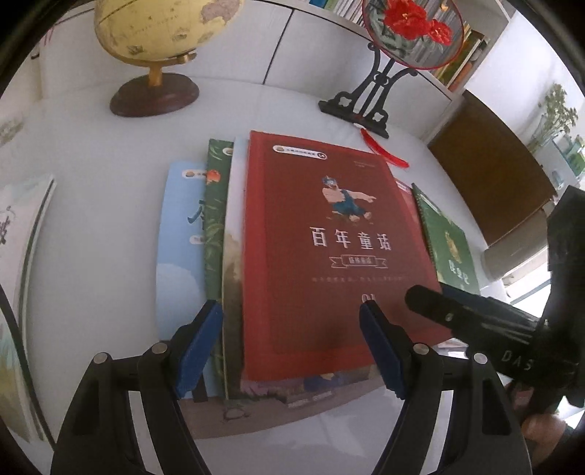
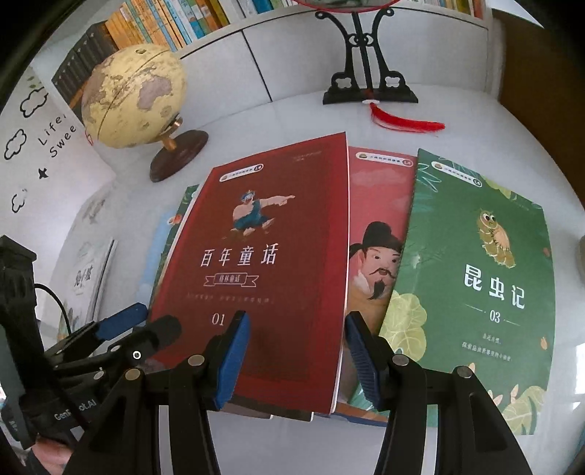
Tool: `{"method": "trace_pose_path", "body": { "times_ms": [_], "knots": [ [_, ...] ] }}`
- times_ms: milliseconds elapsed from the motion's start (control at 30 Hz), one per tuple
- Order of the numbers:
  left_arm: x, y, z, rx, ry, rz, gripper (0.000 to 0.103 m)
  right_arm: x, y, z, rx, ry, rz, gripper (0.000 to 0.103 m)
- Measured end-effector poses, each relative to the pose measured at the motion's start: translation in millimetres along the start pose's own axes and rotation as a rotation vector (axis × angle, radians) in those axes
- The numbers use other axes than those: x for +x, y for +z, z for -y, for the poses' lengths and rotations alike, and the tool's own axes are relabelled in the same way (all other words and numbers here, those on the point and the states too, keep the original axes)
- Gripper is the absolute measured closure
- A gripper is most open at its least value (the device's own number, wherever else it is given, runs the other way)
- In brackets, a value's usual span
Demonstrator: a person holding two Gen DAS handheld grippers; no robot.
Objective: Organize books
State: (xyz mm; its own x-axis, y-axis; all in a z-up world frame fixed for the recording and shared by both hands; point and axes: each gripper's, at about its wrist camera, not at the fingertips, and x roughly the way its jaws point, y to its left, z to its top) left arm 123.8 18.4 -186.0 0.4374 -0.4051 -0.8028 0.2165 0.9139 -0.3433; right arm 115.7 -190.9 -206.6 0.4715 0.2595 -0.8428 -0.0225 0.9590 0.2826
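Several thin books lie fanned out on a white table (image 1: 91,153). On top is a dark red book (image 1: 329,241) (image 2: 263,255) marked 01. Under its left side show a pale book (image 1: 232,255), a leafy green one (image 1: 214,204) and a light blue one (image 1: 179,237). To its right lie a portrait-cover book (image 2: 376,255) and a green book (image 2: 475,285) marked 03. My left gripper (image 1: 290,347) stands open over the red book's near-left corner. My right gripper (image 2: 296,361) is open astride the red book's right edge, gripping nothing.
A globe (image 2: 135,98) on a wooden foot stands at the back left. A black fan stand (image 2: 369,87) with a red tassel (image 2: 406,124) is behind the books. Another book (image 1: 25,255) lies at the far left. Bookshelves (image 2: 164,25) line the back wall.
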Motion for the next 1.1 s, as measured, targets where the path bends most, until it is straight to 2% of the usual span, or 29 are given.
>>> {"method": "trace_pose_path", "body": {
  "times_ms": [200, 333, 433, 633, 867, 967, 1100],
  "knots": [
    [-4.6, -6.8, 2.4, 0.004, -0.011, -0.004, 0.028, -3.0, -5.9, -5.0, -0.003, 0.045, -0.012, 0.050],
    [-14.6, -15.0, 9.3, 0.042, -0.004, 0.000, 0.028, -6.0, -16.0, -12.4, -0.047, -0.002, -0.017, 0.050],
    [-21.7, -28.1, 14.2, 0.085, 0.003, -0.026, 0.028, -10.7, -26.7, -10.9, -0.023, 0.011, -0.031, 0.050],
    [-39.0, -56.4, 14.1, 0.097, -0.044, -0.073, 0.028, -27.0, -55.4, -14.9, -0.047, 0.017, -0.072, 0.050],
    [-33.5, -49.6, -8.1, 0.017, -0.047, -0.068, 0.028, -24.4, -71.3, 4.6, 0.022, 0.091, -0.125, 0.050],
    [-24.2, -44.1, -16.5, -0.039, -0.085, -0.077, 0.028, -20.7, -68.7, 11.5, 0.068, 0.134, -0.114, 0.050],
    [-21.4, -44.0, -15.9, -0.046, -0.104, -0.079, 0.030, -15.9, -64.6, 14.1, 0.103, 0.161, -0.097, 0.050]
  ]
}}
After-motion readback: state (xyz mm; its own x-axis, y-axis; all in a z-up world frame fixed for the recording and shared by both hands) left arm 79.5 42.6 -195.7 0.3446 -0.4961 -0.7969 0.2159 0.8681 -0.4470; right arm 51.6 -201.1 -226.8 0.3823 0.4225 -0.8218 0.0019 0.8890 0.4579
